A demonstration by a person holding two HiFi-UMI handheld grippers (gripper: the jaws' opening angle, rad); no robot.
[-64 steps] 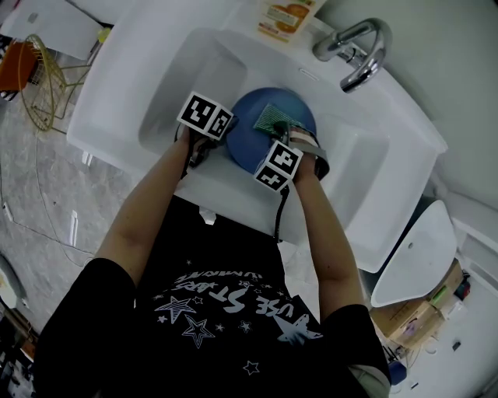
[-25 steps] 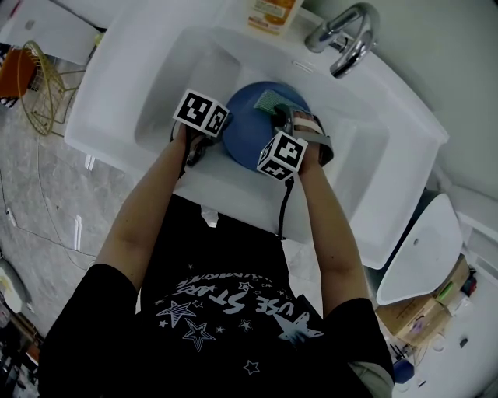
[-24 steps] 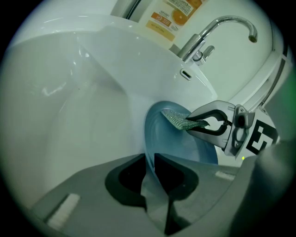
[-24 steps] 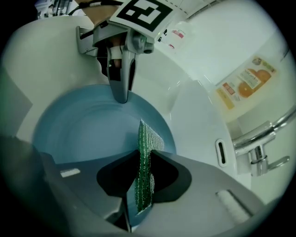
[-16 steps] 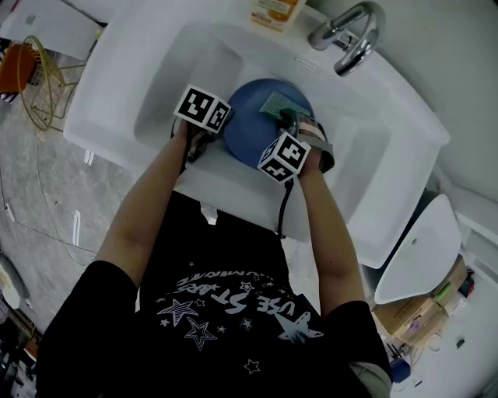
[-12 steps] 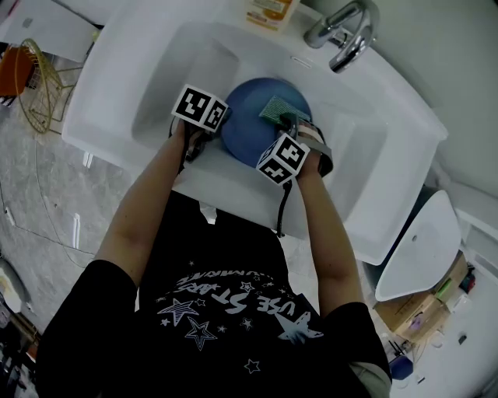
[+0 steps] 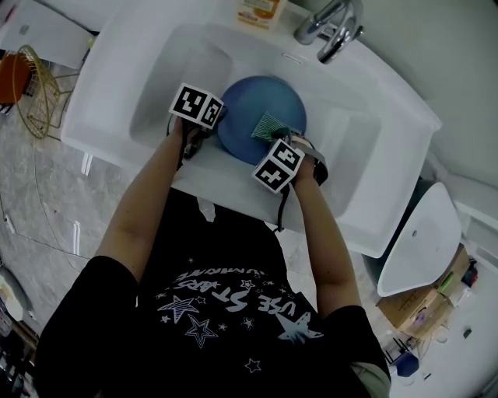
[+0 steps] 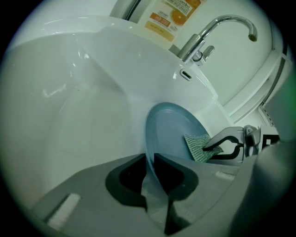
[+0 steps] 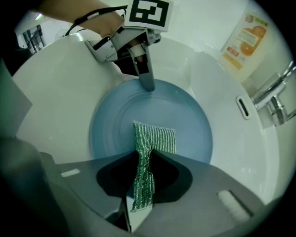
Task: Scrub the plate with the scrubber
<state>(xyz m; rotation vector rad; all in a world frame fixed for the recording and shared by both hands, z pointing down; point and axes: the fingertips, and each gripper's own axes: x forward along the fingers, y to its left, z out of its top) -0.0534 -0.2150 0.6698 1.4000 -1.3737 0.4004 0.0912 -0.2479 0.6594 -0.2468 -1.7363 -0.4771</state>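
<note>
Inside sink [image 7: 159,85], round blue plate [image 7: 253,101], green ribbed scrubber [image 7: 270,126]

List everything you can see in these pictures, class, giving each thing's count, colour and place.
sink: one, white, in front of the person
plate: one, blue, tilted inside the sink
scrubber: one, green, against the plate's face
faucet: one, chrome, at the sink's back rim
bottle: one, orange label, beside the faucet
wire basket: one, gold, left of the sink
left gripper: one, grey, jaws shut on the plate's rim
right gripper: one, grey, jaws shut on the scrubber
</note>
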